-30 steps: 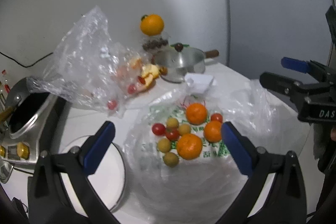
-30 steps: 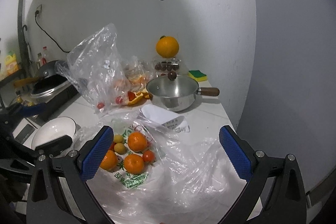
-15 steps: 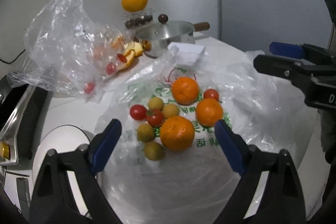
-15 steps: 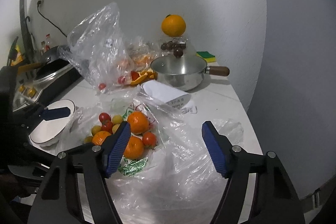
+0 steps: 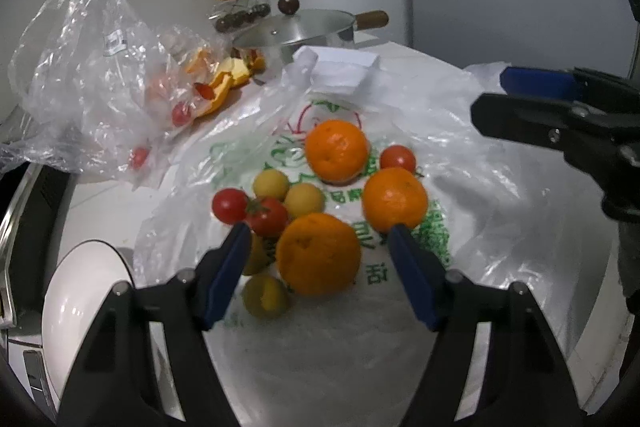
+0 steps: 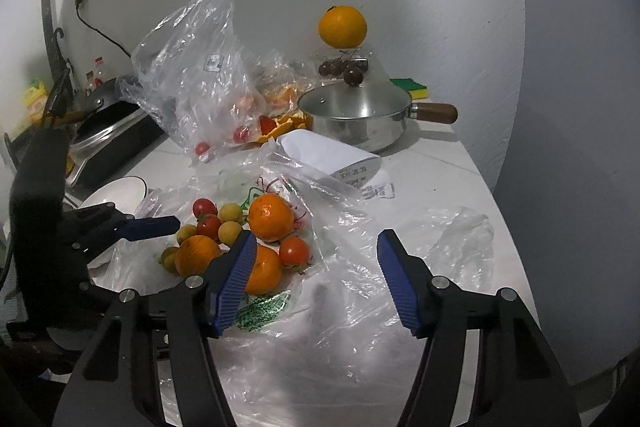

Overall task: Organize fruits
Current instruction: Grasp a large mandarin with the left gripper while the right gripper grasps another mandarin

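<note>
While closing, left tongs (image 5: 318,239) straddle nearest orange (image 5: 318,254), pads apart | right tongs (image 6: 316,247) closing, empty over bag (image 6: 360,287)

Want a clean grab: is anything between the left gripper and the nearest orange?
Nothing visible. The nearest orange lies bare on the plastic bag, between the left gripper's closing jaws; small yellow fruits crowd its left side.
</note>
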Demonstrator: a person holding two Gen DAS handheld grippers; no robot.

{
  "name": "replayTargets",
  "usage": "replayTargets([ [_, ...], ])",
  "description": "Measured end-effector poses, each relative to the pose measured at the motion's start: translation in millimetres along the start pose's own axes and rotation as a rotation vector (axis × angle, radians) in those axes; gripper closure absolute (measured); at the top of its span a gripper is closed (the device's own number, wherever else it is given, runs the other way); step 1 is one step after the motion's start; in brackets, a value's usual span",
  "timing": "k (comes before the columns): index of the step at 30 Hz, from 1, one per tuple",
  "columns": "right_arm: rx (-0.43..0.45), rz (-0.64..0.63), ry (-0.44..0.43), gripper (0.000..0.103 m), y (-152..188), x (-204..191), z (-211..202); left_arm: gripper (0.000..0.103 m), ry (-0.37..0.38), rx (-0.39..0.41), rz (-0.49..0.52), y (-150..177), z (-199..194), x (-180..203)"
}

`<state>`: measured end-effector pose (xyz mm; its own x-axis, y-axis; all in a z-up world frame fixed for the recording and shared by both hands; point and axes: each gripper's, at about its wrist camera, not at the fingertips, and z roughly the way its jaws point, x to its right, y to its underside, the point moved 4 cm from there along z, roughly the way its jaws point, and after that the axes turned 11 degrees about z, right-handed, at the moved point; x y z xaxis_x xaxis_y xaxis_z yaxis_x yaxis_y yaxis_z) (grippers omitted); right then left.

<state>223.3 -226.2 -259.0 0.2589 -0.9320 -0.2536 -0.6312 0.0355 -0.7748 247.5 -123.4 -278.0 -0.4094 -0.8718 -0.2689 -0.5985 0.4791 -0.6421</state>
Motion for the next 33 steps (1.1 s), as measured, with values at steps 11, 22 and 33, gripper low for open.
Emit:
replayTargets([
  [11,-0.042,-0.024,-0.028,0.037,7.2,-10.1,15.9,0.057,0.076,-0.011,-0.039,6.5,9.5,-7.3],
  [22,-0.115,0.008,-0.052,0.05,17.9,-20.8,40.5,0.057,0.113,0.034,-0.04,6.1,-13.8,-7.6],
  [33,-0.196,-0.001,-0.013,0.05,33.6,-33.0,63.7,0.057,0.108,0.075,-0.082,15.6,-34.6,-29.7],
])
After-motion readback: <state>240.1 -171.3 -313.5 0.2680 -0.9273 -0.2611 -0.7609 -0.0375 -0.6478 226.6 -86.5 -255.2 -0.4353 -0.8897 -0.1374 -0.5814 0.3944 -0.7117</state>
